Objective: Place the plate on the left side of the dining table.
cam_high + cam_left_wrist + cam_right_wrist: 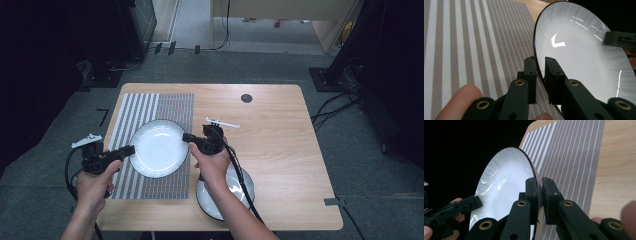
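Above a striped placemat [150, 145] with bare table [280, 140] to its right, a glossy white plate [159, 148] has a dark rim. The left gripper [131, 150] and right gripper [186, 136] clamp opposite edges.

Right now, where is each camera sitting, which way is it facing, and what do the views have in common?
High view: above the person's side, looking forward and down on the table; both forearms, left gripper and right gripper show.
Left gripper view: rides the left gripper, looking along its jaws across the plate; a fingertip shows.
Right gripper view: rides the right gripper, facing the opposite way over the placemat; fingers show.
Shared: all three show the plate pinched at opposite rims, and the striped placemat.
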The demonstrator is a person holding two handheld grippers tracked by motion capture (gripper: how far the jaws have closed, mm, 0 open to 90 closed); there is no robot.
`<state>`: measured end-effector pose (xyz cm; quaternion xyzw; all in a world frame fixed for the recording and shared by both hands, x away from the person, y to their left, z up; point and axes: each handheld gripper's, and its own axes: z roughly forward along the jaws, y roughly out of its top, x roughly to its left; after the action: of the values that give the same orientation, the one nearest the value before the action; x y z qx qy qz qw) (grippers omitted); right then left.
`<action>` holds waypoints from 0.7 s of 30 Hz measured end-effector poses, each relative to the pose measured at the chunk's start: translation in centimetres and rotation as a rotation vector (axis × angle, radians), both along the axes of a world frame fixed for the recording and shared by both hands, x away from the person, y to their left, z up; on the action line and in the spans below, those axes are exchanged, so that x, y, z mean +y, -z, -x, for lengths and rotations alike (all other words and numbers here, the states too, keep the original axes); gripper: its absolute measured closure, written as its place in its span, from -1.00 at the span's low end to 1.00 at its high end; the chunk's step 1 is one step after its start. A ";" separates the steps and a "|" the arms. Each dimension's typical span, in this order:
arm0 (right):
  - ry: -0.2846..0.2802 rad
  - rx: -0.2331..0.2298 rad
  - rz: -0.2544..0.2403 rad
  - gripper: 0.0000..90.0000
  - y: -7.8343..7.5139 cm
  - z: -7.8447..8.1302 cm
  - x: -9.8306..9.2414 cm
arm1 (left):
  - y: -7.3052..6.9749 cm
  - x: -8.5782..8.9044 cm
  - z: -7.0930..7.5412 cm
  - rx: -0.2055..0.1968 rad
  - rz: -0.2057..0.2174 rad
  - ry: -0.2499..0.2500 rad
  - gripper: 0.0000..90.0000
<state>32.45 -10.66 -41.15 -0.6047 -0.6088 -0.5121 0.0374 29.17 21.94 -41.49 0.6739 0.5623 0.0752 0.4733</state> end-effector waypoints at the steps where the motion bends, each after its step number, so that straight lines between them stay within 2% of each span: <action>1: 0.000 0.003 0.001 0.88 0.1 -0.3 0.3 | 0.1 0.2 -0.3 0.004 -0.003 -0.006 0.80; 7: -0.002 0.039 0.013 0.87 0.9 -2.3 1.9 | 1.1 1.5 -2.0 0.047 -0.016 -0.034 0.82; 12: -0.007 0.063 0.012 0.88 1.9 -4.0 3.1 | 2.0 2.5 -3.3 0.082 0.017 -0.076 0.84; 17: -0.017 0.105 0.003 0.88 3.3 -5.7 3.8 | 3.0 2.9 -4.7 0.105 0.006 -0.101 0.85; 21: -0.007 0.131 0.019 0.88 4.1 -6.8 4.5 | 4.0 3.3 -6.1 0.128 0.000 -0.130 0.88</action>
<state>39.26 -6.14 -45.23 -0.6352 -0.6120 -0.4655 0.0730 35.31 25.20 -45.50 0.6395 0.6338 0.0623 0.4306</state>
